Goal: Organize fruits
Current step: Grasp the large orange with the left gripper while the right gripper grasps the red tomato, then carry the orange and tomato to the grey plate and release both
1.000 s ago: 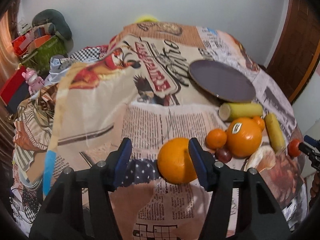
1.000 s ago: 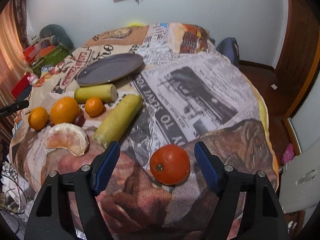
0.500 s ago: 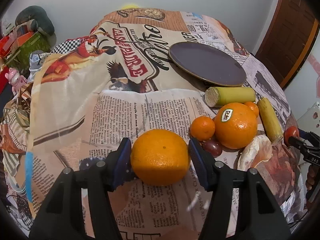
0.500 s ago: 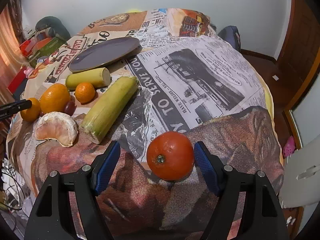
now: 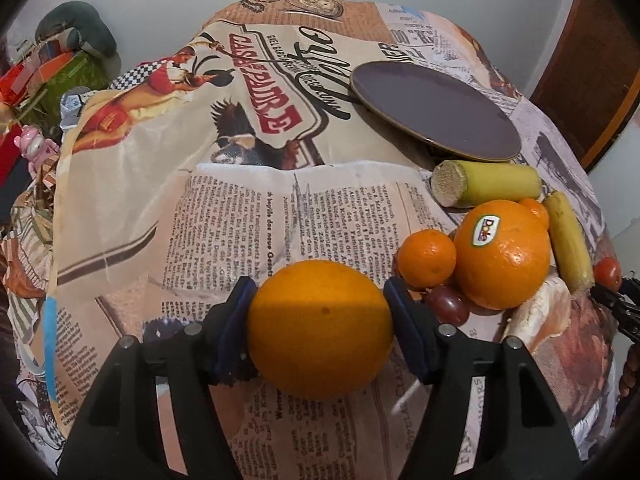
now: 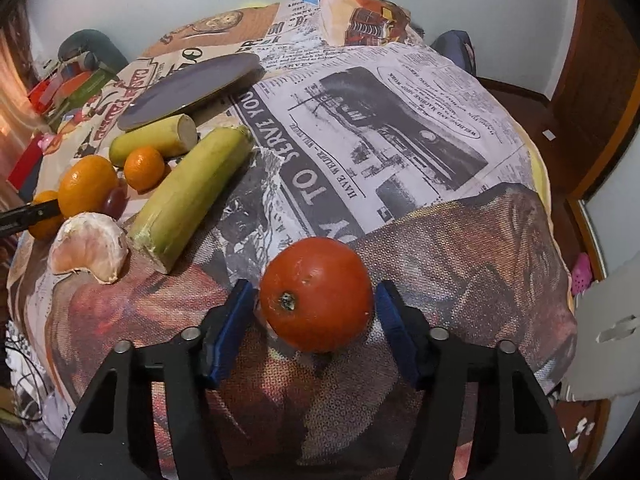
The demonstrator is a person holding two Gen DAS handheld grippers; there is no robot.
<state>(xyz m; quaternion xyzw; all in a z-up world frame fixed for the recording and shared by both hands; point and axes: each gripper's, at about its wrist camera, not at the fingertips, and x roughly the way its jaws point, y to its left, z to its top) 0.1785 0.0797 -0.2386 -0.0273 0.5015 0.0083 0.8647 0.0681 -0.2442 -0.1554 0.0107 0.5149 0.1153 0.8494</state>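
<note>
My left gripper [image 5: 320, 320] is shut on a large orange [image 5: 320, 330], both blue pads against its sides. My right gripper [image 6: 314, 308] is shut on a red tomato [image 6: 316, 294], its pads touching both sides. A dark purple plate [image 5: 436, 108] lies at the back of the table; it also shows in the right wrist view [image 6: 188, 90]. Beside it lie a Dole-stickered orange [image 5: 502, 254], a small mandarin [image 5: 427, 258], a dark grape [image 5: 446, 304], two yellow-green cut banana pieces [image 5: 488, 186] [image 6: 188, 196] and a peeled citrus half [image 6: 90, 246].
The table is covered with a newspaper-print cloth [image 5: 240, 216]. Clutter of boxes and a pink toy [image 5: 36, 144] lies off the left edge. A wooden door [image 6: 592, 80] and floor are to the right. The right gripper shows at the right edge of the left wrist view [image 5: 616, 304].
Both grippers have moved forward onto their fruits and closed: the left pads now press the orange, the right pads now press the tomato.
</note>
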